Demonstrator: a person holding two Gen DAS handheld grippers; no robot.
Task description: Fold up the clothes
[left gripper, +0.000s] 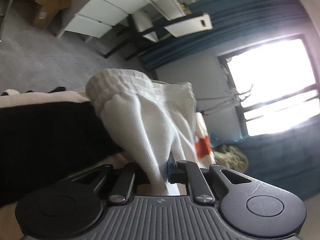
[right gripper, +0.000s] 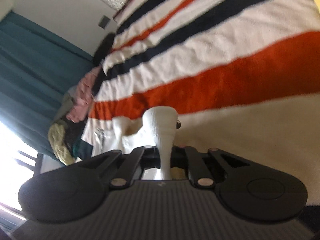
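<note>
We hold a white garment (left gripper: 148, 116) in the air between both tools: our left gripper (left gripper: 160, 172) is clamped on bunched cloth below its ribbed elastic band, and our right gripper (right gripper: 165, 156) pinches another thin twist of the same white knit (right gripper: 162, 124). The piece hangs gathered, not flat and not folded, so by our reckoning its fold is yet to be finished; whether it is being lifted to lay out or carried mid-fold, these views do not settle. Under it lies a striped blanket (right gripper: 200, 60) in cream, orange and navy, serving as the work surface, with a heap of other clothes (right gripper: 80, 108) at its far edge, their state too blurred to judge. Around us: teal curtains (left gripper: 250, 20), a bright window (left gripper: 270, 80), white drawers (left gripper: 100, 14), a cardboard box (left gripper: 50, 2) on grey floor.
</note>
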